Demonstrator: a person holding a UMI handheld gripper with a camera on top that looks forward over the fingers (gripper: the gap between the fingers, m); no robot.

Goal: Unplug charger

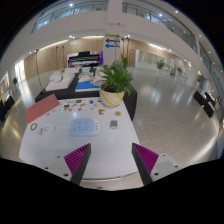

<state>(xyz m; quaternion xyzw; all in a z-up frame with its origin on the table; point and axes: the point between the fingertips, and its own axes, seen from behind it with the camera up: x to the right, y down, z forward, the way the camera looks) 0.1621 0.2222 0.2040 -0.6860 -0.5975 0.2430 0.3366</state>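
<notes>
My gripper (112, 166) is open and empty, held high above the near edge of a white table (105, 148). Its magenta pads (78, 158) stand wide apart. Well beyond the fingers, mid-table, lies a pale rectangular block (84, 127) that looks like a power strip. A small dark item (113, 124) sits just to its right, and I cannot tell whether it is the charger. Nothing is between the fingers.
A potted green plant (115, 85) stands at the table's far end. A pink folder (42, 108) lies at the far left with small items near it. A blue item (87, 87) lies on a dark table beyond. The hall floor (165, 105) stretches to the right.
</notes>
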